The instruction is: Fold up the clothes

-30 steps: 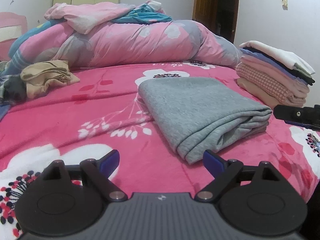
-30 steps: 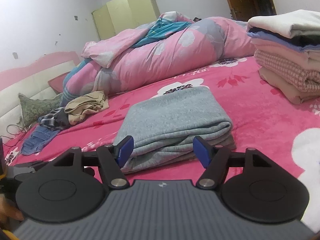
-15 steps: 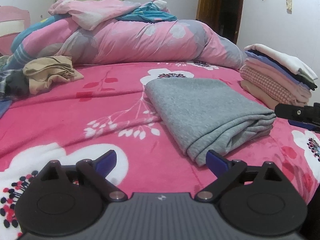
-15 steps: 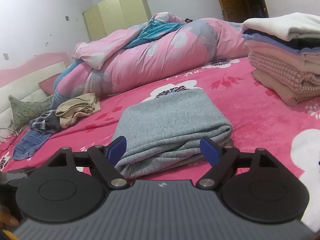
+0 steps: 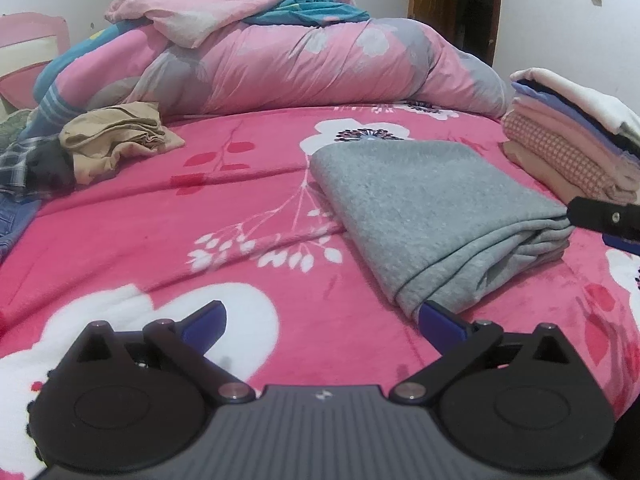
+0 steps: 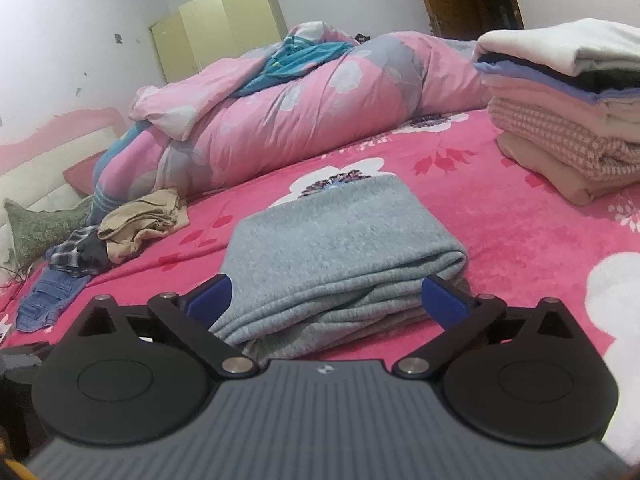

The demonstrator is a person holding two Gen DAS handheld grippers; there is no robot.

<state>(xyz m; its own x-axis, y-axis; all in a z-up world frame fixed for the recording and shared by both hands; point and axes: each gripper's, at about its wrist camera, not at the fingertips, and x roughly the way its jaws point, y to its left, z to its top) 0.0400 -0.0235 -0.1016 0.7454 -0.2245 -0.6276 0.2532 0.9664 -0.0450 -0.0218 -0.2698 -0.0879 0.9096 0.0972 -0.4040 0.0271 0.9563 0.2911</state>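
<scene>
**Now clear of the folded grey piece: back off without disturbing it**

Start from the pink flowered bed cover (image 5: 160,240), with a rolled quilt (image 5: 320,64) along its far side and a stack of folded clothes (image 6: 560,120) at its right edge. Look next to the grey garment (image 5: 432,208), lying folded flat on the cover near the middle, close to the stack but apart from it. Judging by its squared edges, treat the folding of this piece as done and stacking as the likely next step.

To do that well, slide in low under the thick layered near edge, catch every layer at once, and lift level so the fold does not slump. Set it squarely on the stack rather than against its side. Leave the heap of unfolded clothes (image 5: 116,140) at the far left for later.

For the left gripper (image 5: 322,314): tilted down toward the cover, just left of the garment's near corner, jaws spread wide after just opening, gripping nothing.

For the right gripper (image 6: 328,286): aimed lower and flatter at the garment's layered edge, jaws likewise just opened to full spread, with that edge lying between them but not pinched.
</scene>
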